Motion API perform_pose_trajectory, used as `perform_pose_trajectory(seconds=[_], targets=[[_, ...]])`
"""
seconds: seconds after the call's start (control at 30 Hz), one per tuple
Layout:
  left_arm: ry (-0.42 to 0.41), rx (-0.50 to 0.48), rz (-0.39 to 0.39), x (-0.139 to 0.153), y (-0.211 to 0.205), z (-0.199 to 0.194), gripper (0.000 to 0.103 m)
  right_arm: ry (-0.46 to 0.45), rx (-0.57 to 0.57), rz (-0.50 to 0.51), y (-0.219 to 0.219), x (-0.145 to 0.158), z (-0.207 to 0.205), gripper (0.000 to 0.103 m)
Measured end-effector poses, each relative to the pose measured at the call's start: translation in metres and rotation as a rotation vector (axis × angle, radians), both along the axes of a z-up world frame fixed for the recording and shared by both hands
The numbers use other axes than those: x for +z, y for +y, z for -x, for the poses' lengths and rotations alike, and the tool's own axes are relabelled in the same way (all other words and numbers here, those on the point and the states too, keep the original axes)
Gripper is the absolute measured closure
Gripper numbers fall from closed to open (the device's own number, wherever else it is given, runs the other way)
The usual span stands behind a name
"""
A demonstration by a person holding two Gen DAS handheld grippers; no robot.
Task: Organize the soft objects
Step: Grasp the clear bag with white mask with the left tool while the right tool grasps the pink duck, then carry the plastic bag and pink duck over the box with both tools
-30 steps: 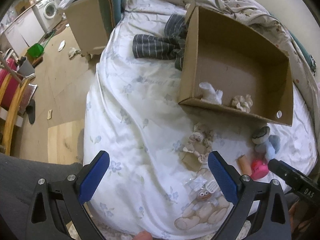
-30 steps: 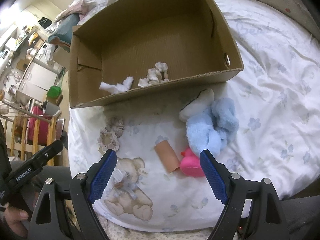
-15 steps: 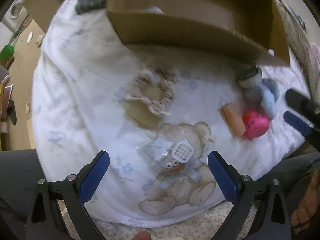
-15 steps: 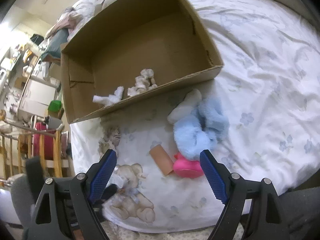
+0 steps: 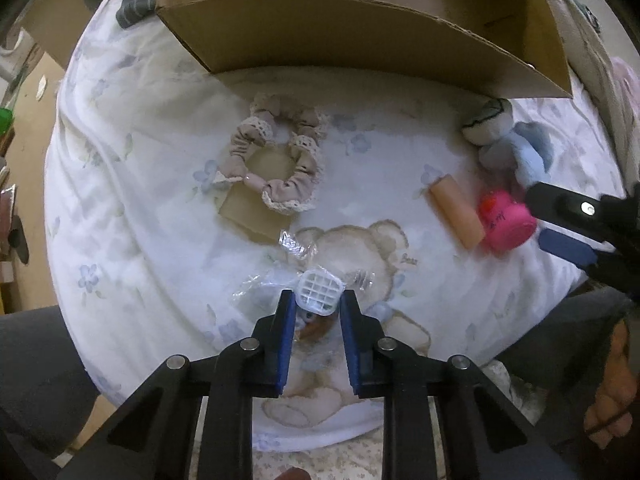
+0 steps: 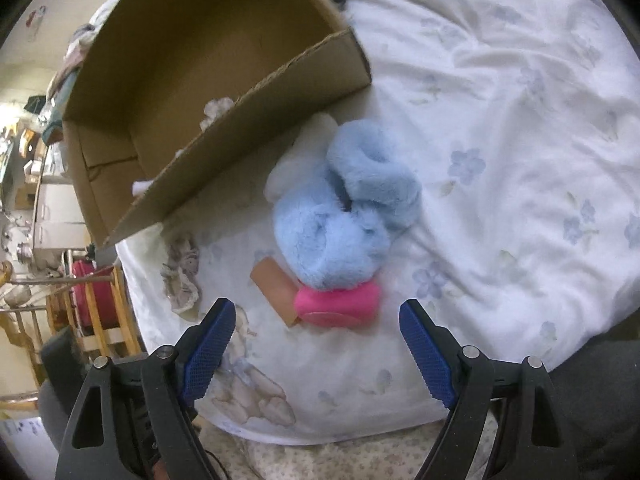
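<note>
My left gripper [image 5: 317, 303] is shut on a small white grid-patterned object in a clear plastic wrapper [image 5: 320, 294], low over the white bed sheet [image 5: 140, 184]. A beige lace scrunchie [image 5: 276, 166] lies ahead of it. My right gripper [image 6: 316, 318] is open and empty, just short of a pink soft toy [image 6: 338, 305], an orange cylinder [image 6: 274, 286] and a blue plush toy [image 6: 344, 208]. These also show in the left wrist view: the pink toy [image 5: 506, 222], the cylinder [image 5: 456, 210], the plush [image 5: 508, 140]. The open cardboard box [image 5: 320, 36] stands behind them.
The box [image 6: 224, 60] holds small pale soft items [image 6: 216, 110]. A dark striped cloth [image 5: 136, 0] lies left of the box. The bed edge drops to the floor at the left, with a wooden chair and pink bag [image 6: 90, 296] beside it.
My left gripper has dropped toward the sheet and closed on the wrapped white object. My right gripper has moved closer to the pink toy and blue plush and stayed open.
</note>
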State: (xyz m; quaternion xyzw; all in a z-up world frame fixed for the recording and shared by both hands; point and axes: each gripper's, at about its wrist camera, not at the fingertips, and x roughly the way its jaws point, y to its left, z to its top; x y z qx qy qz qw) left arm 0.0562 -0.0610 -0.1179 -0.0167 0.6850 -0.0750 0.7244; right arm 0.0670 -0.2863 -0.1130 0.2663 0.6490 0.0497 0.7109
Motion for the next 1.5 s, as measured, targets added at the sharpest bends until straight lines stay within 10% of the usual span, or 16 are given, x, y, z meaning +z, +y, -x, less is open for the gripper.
perform_pose_trajectory(seconds=[0.17,0.23,0.57,1.17,1.5], targets=[[0.005,0.021,0.035,0.004,0.006,0.001,0.083,0.012,0.047,0.065,0.009,-0.01,-0.008,0.026],[-0.004,0.028,0.043,0.007,0.009,0.002,0.083,0.022,0.072,0.093,0.013,-0.014,-0.008,0.05],[-0.108,0.107,0.15,0.056,0.045,0.012,0.083,-0.087,0.182,-0.013,0.032,0.015,0.011,0.051],[-0.175,0.195,0.086,0.065,0.063,0.008,0.083,-0.191,0.248,0.02,0.046,0.037,0.012,0.051],[-0.274,0.209,0.041,0.124,0.065,-0.005,0.083,-0.313,0.269,0.064,0.048,0.084,0.013,0.051]])
